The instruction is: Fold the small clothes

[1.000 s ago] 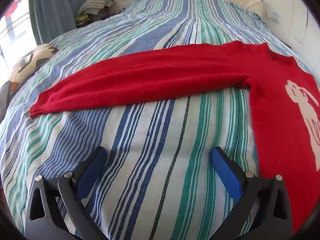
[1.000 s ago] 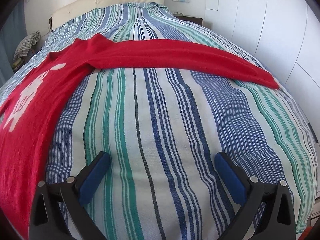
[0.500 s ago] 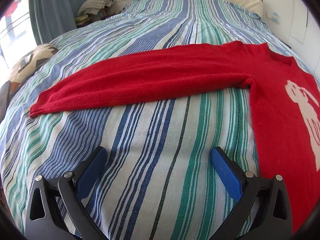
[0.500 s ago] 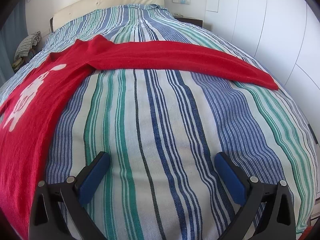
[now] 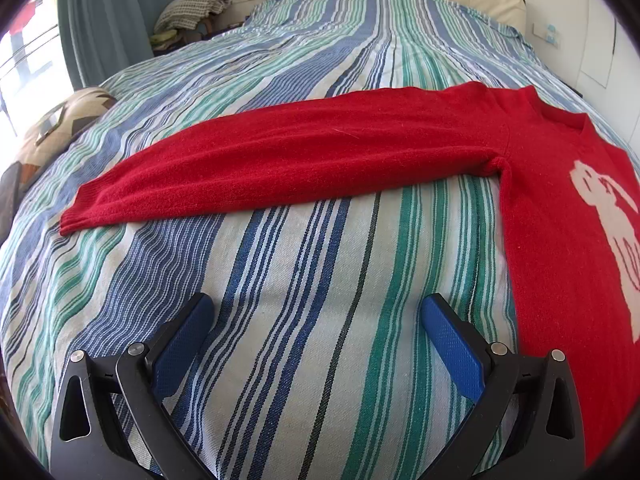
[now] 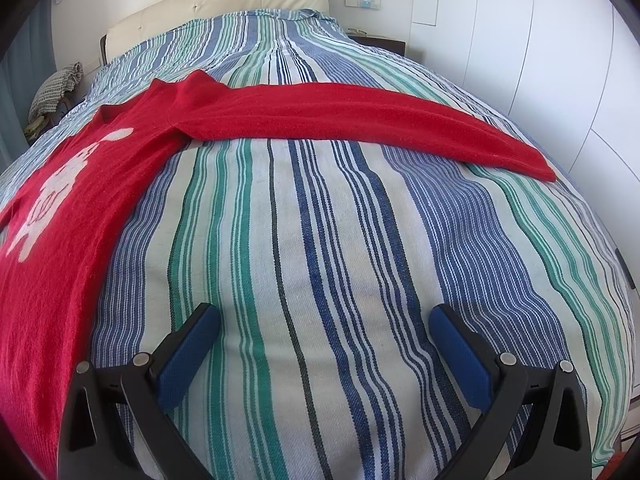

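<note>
The red sweater [image 5: 560, 220] lies flat on the striped bedspread [image 5: 304, 320], sleeves spread wide so each can be folded inward. Both the left gripper [image 5: 316, 334] and right gripper [image 6: 324, 340] are released and empty; each sleeve lies well beyond its fingertips.

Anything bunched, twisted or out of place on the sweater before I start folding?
Nothing stands out. The red sweater lies flat on the striped bedspread, both sleeves spread straight; a slight pucker at each armpit only. Both grippers hover with jaws open.
</note>
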Motion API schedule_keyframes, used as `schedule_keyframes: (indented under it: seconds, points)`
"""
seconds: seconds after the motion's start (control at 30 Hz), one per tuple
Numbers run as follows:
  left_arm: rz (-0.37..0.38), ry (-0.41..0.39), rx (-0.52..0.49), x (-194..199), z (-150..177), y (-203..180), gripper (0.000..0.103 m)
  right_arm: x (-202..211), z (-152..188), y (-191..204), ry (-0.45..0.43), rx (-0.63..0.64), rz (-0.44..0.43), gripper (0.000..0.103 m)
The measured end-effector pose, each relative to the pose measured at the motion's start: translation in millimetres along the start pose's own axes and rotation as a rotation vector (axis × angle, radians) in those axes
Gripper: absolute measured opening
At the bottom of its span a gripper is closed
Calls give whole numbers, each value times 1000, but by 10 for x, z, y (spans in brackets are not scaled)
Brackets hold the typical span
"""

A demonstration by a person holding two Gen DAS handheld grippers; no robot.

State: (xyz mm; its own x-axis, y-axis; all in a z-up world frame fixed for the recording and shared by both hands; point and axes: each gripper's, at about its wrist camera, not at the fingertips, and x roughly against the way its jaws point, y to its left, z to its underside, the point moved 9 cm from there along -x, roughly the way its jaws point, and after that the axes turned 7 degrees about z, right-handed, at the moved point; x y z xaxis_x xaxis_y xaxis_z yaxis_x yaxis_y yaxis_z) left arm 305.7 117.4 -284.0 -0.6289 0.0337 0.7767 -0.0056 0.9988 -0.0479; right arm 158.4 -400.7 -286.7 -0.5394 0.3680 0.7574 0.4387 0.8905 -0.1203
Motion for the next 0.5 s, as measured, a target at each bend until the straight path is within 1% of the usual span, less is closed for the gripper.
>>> schedule_keyframes:
  seconds: [0.5]
  points:
    - [0, 0, 0, -1, -1, -1, 103, 7, -4, 5, -1, 0, 0, 103]
